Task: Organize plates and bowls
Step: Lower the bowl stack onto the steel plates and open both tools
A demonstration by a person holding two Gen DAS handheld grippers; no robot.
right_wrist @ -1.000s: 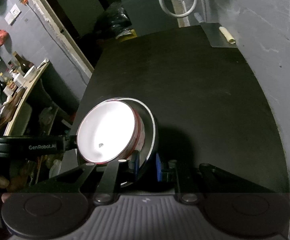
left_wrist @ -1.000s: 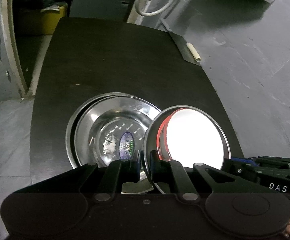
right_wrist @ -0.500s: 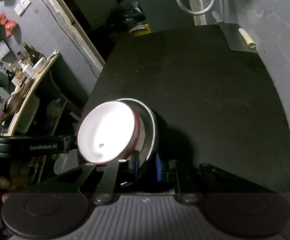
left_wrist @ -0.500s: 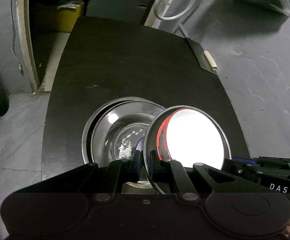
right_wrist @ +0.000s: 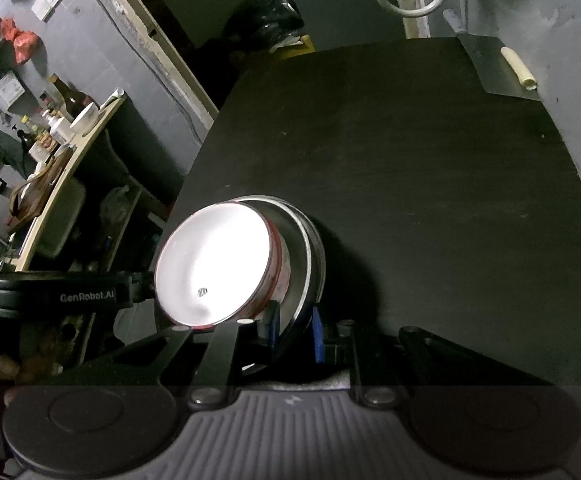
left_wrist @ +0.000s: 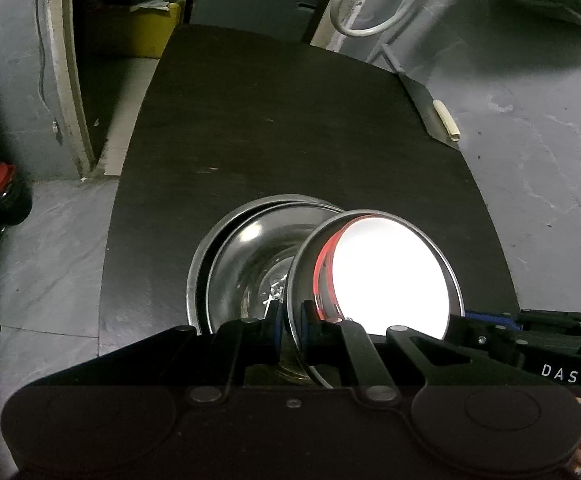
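Note:
A steel bowl (left_wrist: 304,256) with a white, red-banded bowl (left_wrist: 390,272) nested in it hangs tilted just above the black table (left_wrist: 290,120). My left gripper (left_wrist: 290,322) is shut on the steel bowl's near rim. From the right, the right gripper (left_wrist: 472,318) reaches to the same bowl. In the right wrist view the right gripper (right_wrist: 294,328) is shut on the steel bowl's rim (right_wrist: 310,256), the white bowl (right_wrist: 214,268) faces left, and the left gripper (right_wrist: 146,284) comes in from the left. A stack of steel plates (left_wrist: 234,264) lies on the table partly beneath the held bowls.
A cleaver (left_wrist: 422,100) with a pale handle (left_wrist: 446,118) lies on the table's far right edge. Past the far end are a white hose coil (left_wrist: 370,12) and a yellow box (left_wrist: 146,32). A cluttered shelf with bottles (right_wrist: 62,128) stands to the left.
Both grips hold unchanged on the bowls. The steel stack on the table now sits further under the held bowls, and the sticker inside it has gone out of sight.

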